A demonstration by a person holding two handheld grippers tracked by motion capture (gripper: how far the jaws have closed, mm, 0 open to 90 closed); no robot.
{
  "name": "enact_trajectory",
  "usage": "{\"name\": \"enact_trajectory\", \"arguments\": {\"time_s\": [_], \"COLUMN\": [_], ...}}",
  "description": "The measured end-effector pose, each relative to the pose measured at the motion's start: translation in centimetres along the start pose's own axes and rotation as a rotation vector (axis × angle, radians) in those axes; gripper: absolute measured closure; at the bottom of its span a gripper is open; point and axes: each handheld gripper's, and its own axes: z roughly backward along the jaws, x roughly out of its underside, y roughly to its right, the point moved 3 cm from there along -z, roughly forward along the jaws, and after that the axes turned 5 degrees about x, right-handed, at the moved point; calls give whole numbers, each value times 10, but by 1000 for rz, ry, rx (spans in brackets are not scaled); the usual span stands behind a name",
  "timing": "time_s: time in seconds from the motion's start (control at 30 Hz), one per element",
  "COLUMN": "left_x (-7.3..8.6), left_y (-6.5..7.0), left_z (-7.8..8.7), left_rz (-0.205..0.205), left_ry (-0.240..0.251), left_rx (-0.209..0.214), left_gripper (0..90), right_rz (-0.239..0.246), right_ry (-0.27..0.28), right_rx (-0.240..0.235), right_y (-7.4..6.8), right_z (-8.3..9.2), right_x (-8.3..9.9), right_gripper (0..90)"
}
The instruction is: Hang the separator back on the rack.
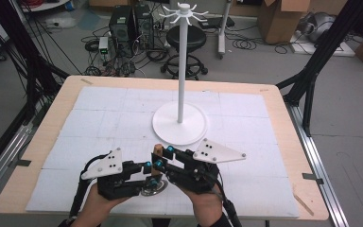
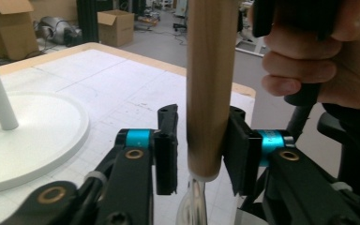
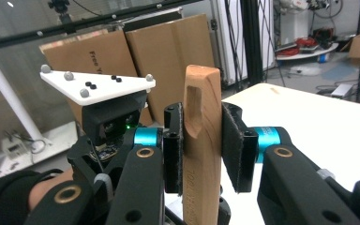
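A utensil with a wooden handle (image 1: pixel 157 150) stands upright near the table's front edge, its shiny metal end (image 1: pixel 153 187) low by the table. My right gripper (image 1: pixel 162 156) is shut on the handle's upper part (image 3: pixel 201 140), with both pads pressed on the wood. From the left, my left gripper (image 1: pixel 151 173) has its jaws around the handle's lower part (image 2: pixel 211 93). In the left gripper view a small gap shows between one pad (image 2: pixel 166 161) and the wood, and the other pad lies against it. Below the handle, the metal neck (image 2: pixel 194 201) begins.
A white stand (image 1: pixel 181 71) with a ring of hooks (image 1: pixel 184 12) on top rises from a round base (image 1: pixel 160 125) at mid-table, just beyond the grippers. A white mat (image 1: pixel 246 123) covers the wooden table (image 1: pixel 283 118). Boxes, cables and a stool lie on the floor behind.
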Motion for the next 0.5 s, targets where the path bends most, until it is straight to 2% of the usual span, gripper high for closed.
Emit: {"name": "enact_trajectory", "arguments": {"time_s": [0.1, 0.13, 0.2, 0.23, 0.27, 0.3, 0.37, 0.5], "left_x": [0, -1, -1, -2, -2, -3, -4, -6], "left_y": [0, 0, 0, 1, 1, 2, 2, 3], "left_z": [1, 1, 1, 1, 2, 2, 4, 6], "left_rz": [-2, -2, 8, 10, 8, 5, 2, 7], "left_ry": [-6, -6, 0, 8, 11, 19, 32, 46], "left_rx": [11, 17, 48, 66, 81, 94, 128, 199], "left_gripper": [724, 725, 725, 726, 726, 726, 726, 726], "right_rz": [-14, -17, -3, 29, 73, 103, 113, 92], "right_ry": [2, -1, 13, 20, 24, 18, 8, 25], "right_rx": [-19, -45, -142, -183, -197, -208, -241, -346], "right_y": [1, 2, 3, 4, 6, 8, 14, 28], "right_z": [0, 0, 0, 0, 0, 1, 2, 6], "right_x": [1, 1, -1, -1, -1, -1, 0, 0], "right_gripper": [703, 681, 472, 398, 355, 342, 308, 282]}}
